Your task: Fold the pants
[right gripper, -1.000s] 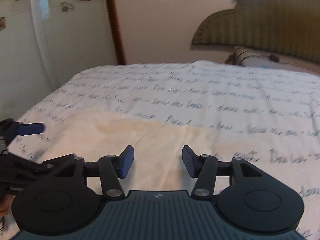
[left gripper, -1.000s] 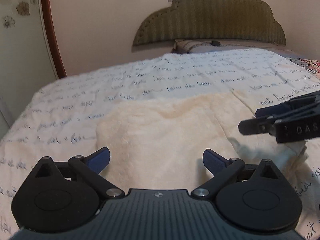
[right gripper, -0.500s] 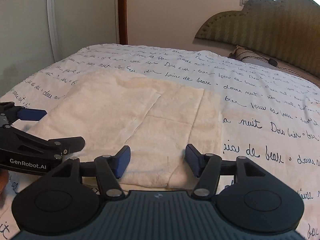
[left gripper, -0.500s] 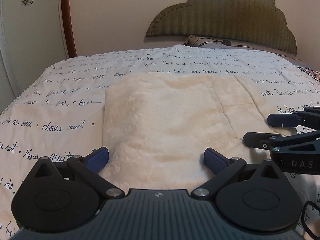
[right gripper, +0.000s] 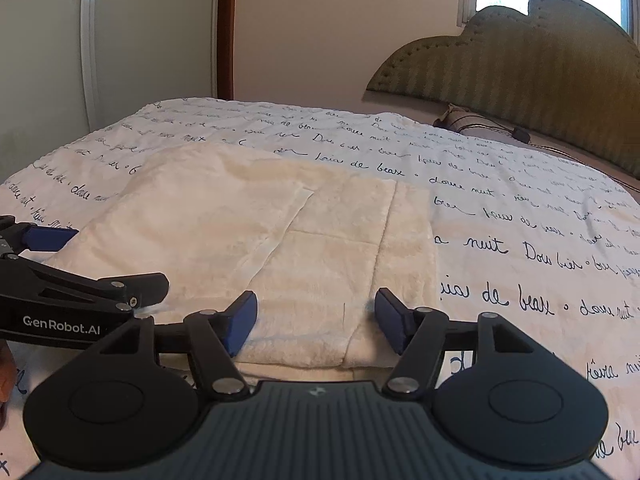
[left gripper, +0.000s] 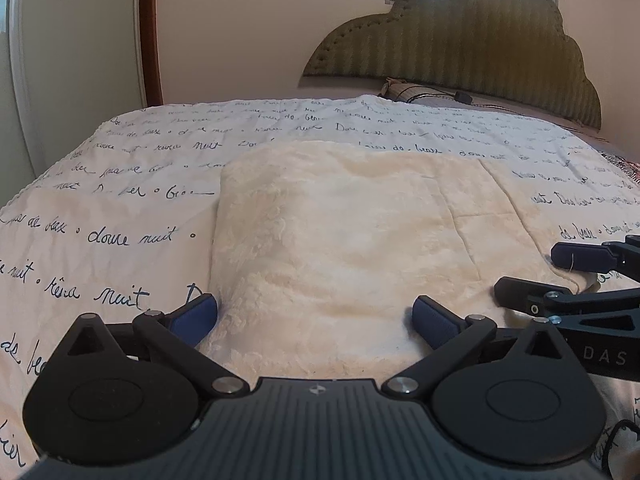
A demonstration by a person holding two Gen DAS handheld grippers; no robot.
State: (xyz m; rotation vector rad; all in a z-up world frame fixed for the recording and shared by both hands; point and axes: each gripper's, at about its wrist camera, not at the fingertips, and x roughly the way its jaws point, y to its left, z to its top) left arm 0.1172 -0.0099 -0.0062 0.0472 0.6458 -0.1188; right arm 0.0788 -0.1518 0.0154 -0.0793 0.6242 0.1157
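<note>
Fuzzy cream fleece pants (left gripper: 340, 240) lie just ahead of matt black plastic tongs, the left gripper (left gripper: 316, 316) padded in blue rubber, on a crinkled white cotton bedspread (left gripper: 120, 208); beyond, a ribbed olive fabric headboard (left gripper: 460, 44).

Pants' (left gripper: 340, 240) near edge hidden behind left hand-held gripper (left gripper: 314, 318); pillow (right gripper: 480, 124) cut off — headboard too.

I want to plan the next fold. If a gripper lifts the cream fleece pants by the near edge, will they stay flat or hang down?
The pants look like soft, fluffy fleece already folded in layers, so they would probably droop and the layers could slide apart. Their pile looks grippy, so slipping from the pads seems unlikely. The right gripper, jaws opening, has the near edge between its fingers.
</note>
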